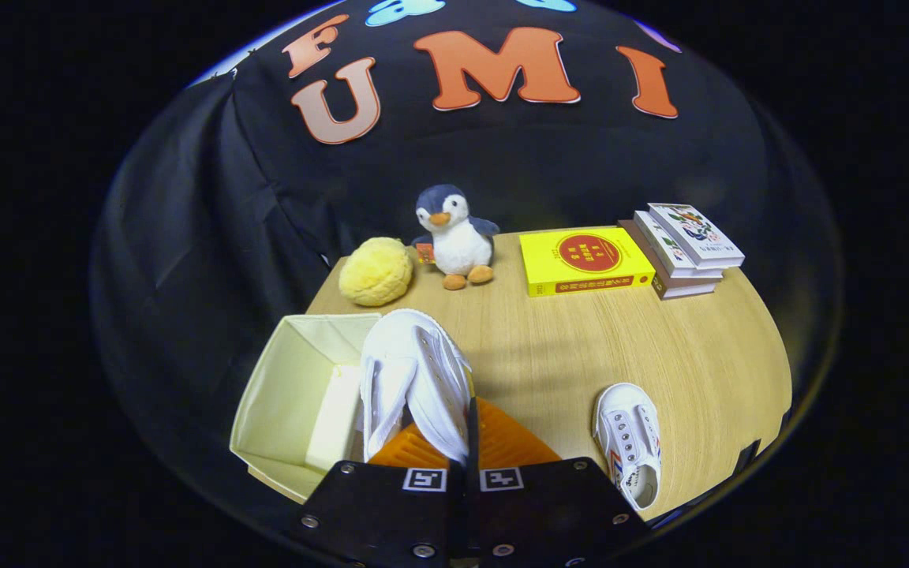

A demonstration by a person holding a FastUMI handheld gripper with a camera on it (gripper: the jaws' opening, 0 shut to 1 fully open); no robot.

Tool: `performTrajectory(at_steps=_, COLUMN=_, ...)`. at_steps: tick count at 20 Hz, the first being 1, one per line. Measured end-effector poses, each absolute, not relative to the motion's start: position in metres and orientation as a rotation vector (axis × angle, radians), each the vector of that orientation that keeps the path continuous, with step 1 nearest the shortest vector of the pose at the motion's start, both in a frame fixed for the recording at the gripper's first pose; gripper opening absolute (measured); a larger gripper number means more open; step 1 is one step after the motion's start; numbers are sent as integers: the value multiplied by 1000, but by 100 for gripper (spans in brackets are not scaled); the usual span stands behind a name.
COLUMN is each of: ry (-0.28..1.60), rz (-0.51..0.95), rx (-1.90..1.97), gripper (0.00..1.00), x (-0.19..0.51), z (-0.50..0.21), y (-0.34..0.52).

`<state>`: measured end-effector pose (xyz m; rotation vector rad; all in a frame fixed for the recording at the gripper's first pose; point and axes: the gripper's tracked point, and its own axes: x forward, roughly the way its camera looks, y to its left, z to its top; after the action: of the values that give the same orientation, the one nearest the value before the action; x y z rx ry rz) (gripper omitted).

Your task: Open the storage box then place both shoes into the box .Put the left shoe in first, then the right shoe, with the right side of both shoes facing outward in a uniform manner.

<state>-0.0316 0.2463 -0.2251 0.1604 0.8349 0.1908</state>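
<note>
Shoe (pixel 411 379) in grasp, hanging over storage box (pixel 265 410) rim.

Gripper (pixel 466 461) clenching fingers on white canvas shoe, pinching thin upper near heel; likely handling light, soft, floppy, so gripping collar edge rather than toe. Hovering beside open cream fabric box at 9 o'clock of fingers, lid already off or folded in. Showing white upper, eyelets, pale sole. Second shoe (pixel 630 442) lying on table (pixel 699 371) at 3 o'clock, well apart, white with coloured side stripes, opening facing gripper.
</note>
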Motion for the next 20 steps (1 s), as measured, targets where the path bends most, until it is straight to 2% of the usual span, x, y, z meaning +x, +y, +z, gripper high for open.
performTrajectory(at_steps=8, ry=890, rz=301, rx=204, gripper=1, x=-28, z=-193, y=356)
performTrajectory(at_steps=13, ry=996, rz=288, rx=192, gripper=1, x=-27, z=-230, y=403)
performTrajectory(at_steps=20, ry=1168, rz=152, rx=190, gripper=2, x=-21, z=-310, y=429)
